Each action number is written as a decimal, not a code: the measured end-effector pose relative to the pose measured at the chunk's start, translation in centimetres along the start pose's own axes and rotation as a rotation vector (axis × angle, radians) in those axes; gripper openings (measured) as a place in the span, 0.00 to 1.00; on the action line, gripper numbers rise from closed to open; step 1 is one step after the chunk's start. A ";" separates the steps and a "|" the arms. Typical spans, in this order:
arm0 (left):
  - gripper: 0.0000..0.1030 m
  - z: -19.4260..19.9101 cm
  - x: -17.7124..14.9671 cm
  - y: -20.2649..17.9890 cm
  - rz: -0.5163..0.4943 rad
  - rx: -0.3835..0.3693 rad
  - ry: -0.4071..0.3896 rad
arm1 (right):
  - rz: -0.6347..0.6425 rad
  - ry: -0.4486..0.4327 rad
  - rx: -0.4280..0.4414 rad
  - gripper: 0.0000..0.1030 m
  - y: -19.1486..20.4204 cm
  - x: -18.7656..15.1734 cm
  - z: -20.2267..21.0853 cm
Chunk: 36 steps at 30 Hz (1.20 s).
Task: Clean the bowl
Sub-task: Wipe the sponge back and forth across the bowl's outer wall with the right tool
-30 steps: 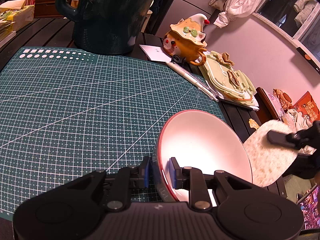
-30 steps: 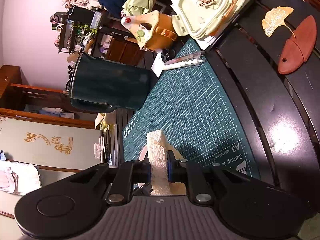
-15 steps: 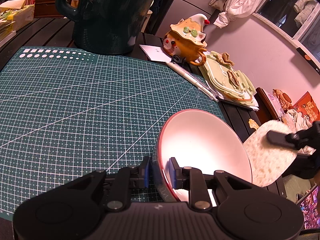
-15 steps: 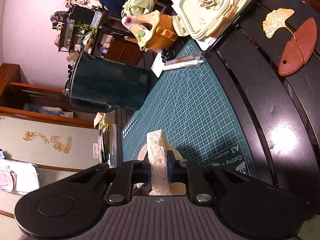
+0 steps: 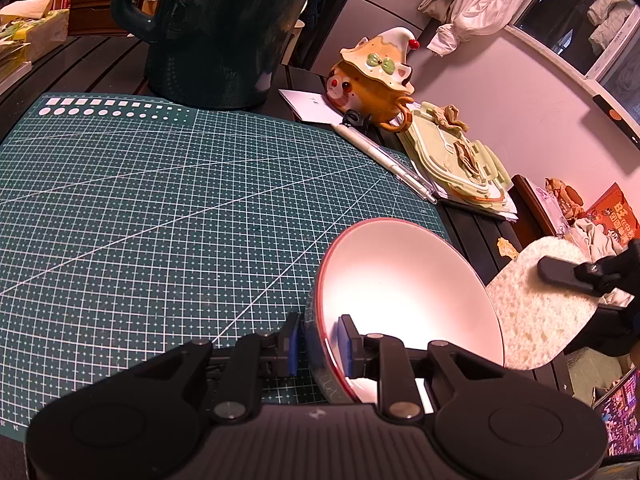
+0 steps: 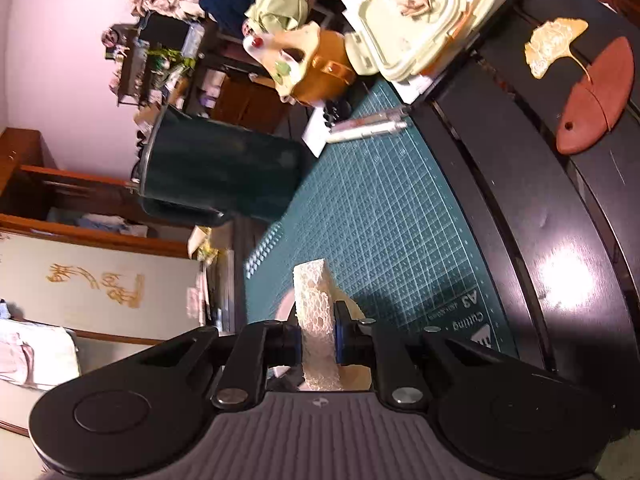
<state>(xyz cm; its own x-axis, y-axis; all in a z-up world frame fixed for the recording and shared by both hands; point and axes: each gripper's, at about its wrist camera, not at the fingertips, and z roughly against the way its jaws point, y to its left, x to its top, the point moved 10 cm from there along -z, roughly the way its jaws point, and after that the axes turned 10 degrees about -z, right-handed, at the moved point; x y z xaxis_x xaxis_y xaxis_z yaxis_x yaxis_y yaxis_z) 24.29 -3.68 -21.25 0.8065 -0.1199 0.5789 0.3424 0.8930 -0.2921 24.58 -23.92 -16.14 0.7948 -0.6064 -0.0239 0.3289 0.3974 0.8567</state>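
Observation:
A white bowl (image 5: 404,292) with a red rim is tilted on its side above the green cutting mat (image 5: 160,216). My left gripper (image 5: 318,338) is shut on the bowl's near rim, one finger inside and one outside. My right gripper (image 6: 316,334) is shut on a pale sponge (image 6: 314,312). In the left wrist view the sponge (image 5: 536,312) sits just right of the bowl, behind its far rim, held by the right gripper (image 5: 576,276). In the right wrist view a sliver of the bowl (image 6: 286,304) shows left of the sponge.
A large dark green jug (image 5: 216,28) stands at the mat's far edge. A cat-shaped orange mug (image 5: 372,76), a white pen (image 5: 384,160) and pale green lids (image 5: 460,160) lie to the right of the mat. A red fish-shaped piece (image 6: 592,100) lies on the dark table.
The right wrist view has shifted slightly and blurred, so the right gripper with the sponge is moving a little. The bowl and the left gripper have stayed in place.

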 end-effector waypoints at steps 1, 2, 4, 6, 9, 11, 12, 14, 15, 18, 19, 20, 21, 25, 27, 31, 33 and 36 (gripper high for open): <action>0.20 0.0 0.0 0.0 0.000 0.000 0.000 | -0.002 0.009 -0.017 0.13 -0.3 -0.1 -0.4; 0.20 0.0 0.0 0.0 0.000 0.001 0.000 | -0.003 0.018 -0.032 0.13 -0.6 -0.2 -0.8; 0.20 0.0 0.0 0.0 0.000 0.001 0.000 | -0.013 0.049 -0.083 0.13 -1.7 -0.7 -1.9; 0.20 0.0 0.0 0.0 0.000 0.001 0.000 | -0.019 0.052 -0.082 0.13 -1.7 -0.7 -1.9; 0.20 0.0 0.0 0.0 0.000 0.001 0.000 | -0.012 0.031 -0.041 0.13 -0.9 -0.4 -1.1; 0.20 0.0 0.0 0.0 -0.001 0.000 0.000 | -0.002 0.008 0.000 0.13 0.0 -0.1 -0.1; 0.20 0.0 0.0 0.0 -0.001 0.000 0.000 | -0.001 0.002 0.014 0.13 0.3 0.0 0.2; 0.20 0.0 0.0 0.0 -0.002 0.001 0.000 | -0.008 -0.002 0.027 0.13 0.5 0.2 0.4; 0.20 0.0 0.0 0.1 -0.002 0.001 0.000 | -0.010 0.000 0.021 0.13 0.3 0.1 0.3; 0.20 0.0 0.0 0.1 -0.002 0.002 0.000 | -0.012 0.035 -0.047 0.13 -1.0 -0.4 -1.1; 0.20 0.0 -0.1 0.1 -0.002 0.002 0.000 | -0.012 0.046 -0.072 0.13 -1.5 -0.6 -1.7; 0.20 0.0 -0.1 0.1 -0.001 0.002 0.000 | -0.013 0.055 -0.094 0.13 -1.9 -0.8 -2.1; 0.20 0.0 -0.1 0.1 -0.001 0.002 0.000 | -0.013 0.057 -0.098 0.13 -1.9 -0.8 -2.2; 0.20 0.0 -0.1 0.0 -0.002 0.002 -0.001 | 0.000 0.034 -0.048 0.13 -0.7 -0.5 -0.9; 0.20 0.0 -0.1 0.0 -0.002 0.001 0.000 | 0.011 0.012 -0.012 0.13 0.1 -0.2 -0.1; 0.20 0.1 -0.1 -0.1 -0.001 0.002 0.000 | 0.006 0.020 -0.031 0.13 -0.4 -0.2 -0.6; 0.20 0.1 -0.1 0.0 -0.002 0.002 -0.001 | 0.004 0.040 -0.071 0.13 -1.2 -0.5 -1.5; 0.20 0.1 -0.1 0.0 -0.002 0.003 -0.001 | 0.001 0.061 -0.113 0.13 -2.0 -0.9 -2.2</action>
<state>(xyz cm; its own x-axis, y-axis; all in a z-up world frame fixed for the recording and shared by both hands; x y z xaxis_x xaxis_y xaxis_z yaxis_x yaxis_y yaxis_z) 24.16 -3.63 -21.27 0.8051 -0.1214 0.5805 0.3429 0.8939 -0.2887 24.34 -22.61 -18.98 0.8236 -0.5643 -0.0575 0.3807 0.4748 0.7935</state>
